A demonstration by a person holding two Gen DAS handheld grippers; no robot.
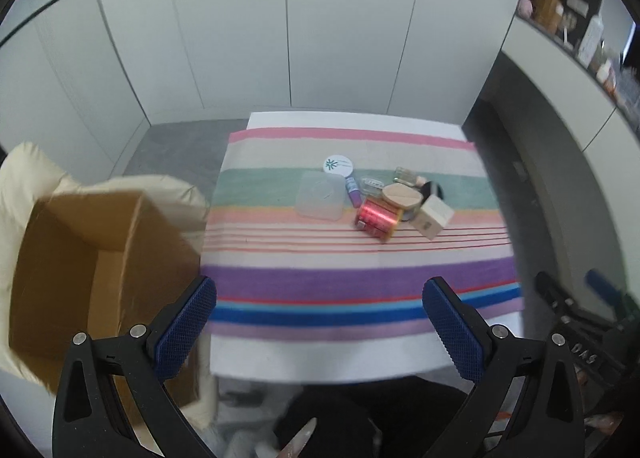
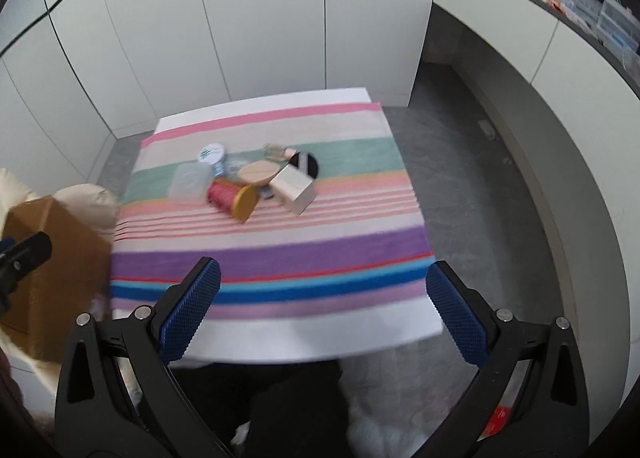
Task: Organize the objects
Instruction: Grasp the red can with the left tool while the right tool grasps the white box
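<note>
A cluster of small objects lies on the striped cloth [image 1: 360, 282] in the middle of the table: a red thread spool [image 1: 377, 217] [image 2: 232, 197], a clear square plastic box [image 1: 320, 195] [image 2: 189, 182], a round white tin [image 1: 338, 164] [image 2: 211, 153], a beige box [image 1: 435, 216] [image 2: 294, 189], a round tan puff [image 1: 401, 196] [image 2: 256, 173], a purple tube [image 1: 353, 192]. My left gripper [image 1: 320, 326] is open and empty, well short of the cluster. My right gripper [image 2: 323, 308] is open and empty above the table's near edge.
An open cardboard box [image 1: 80, 258] [image 2: 48, 270] sits on a cream cushion [image 1: 24, 177] left of the table. White wall panels stand behind. A counter with shelves [image 2: 560, 57] runs along the right. Grey floor [image 2: 472, 185] lies right of the table.
</note>
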